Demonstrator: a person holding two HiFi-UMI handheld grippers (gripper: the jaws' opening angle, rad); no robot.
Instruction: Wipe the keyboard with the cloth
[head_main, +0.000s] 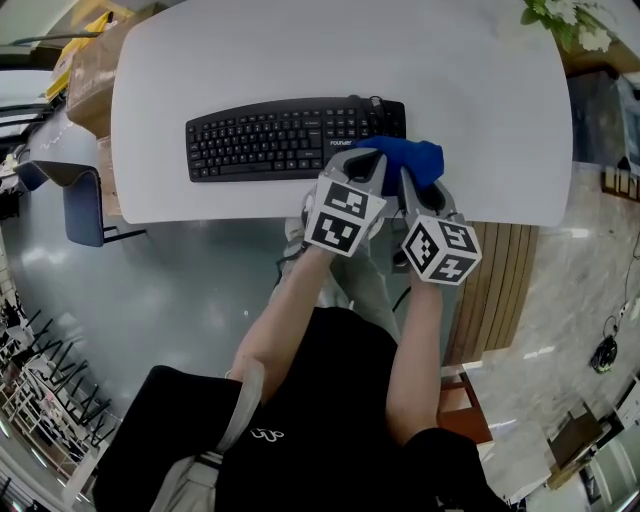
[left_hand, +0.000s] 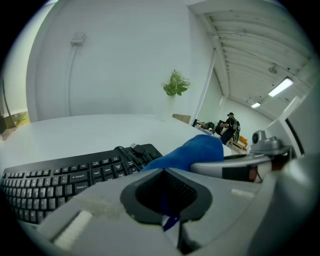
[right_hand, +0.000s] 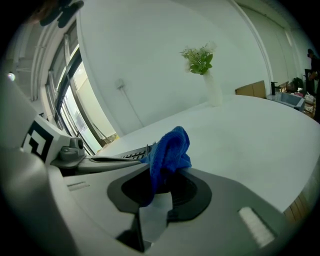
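Cloth (head_main: 415, 158) of blue colour is at the right end of the black keyboard (head_main: 280, 138), and in my head view it covers the near right corner of the keys. The keyboard lies flat on the white bench (head_main: 300, 50), near the edge on my side, with its cable (left_hand: 131, 150) coiled at the far right corner.

Both tools meet at the cloth, close beside each other. The left hand-held gripper (head_main: 368, 162) is clenched: in its own view the jaws are pressed together and a thin fold of the cloth (left_hand: 192, 150) is pinched between them, while the rest rises in a bunch ahead. The right hand-held gripper (head_main: 408, 178) is also clenched on the cloth (right_hand: 167, 150), which stands up from its jaws as a crumpled lump, lifted above the bench surface. I cannot tell whether the lower part of the cloth touches the keys.

A green plant (head_main: 570, 20) stands at the far right corner of the bench.
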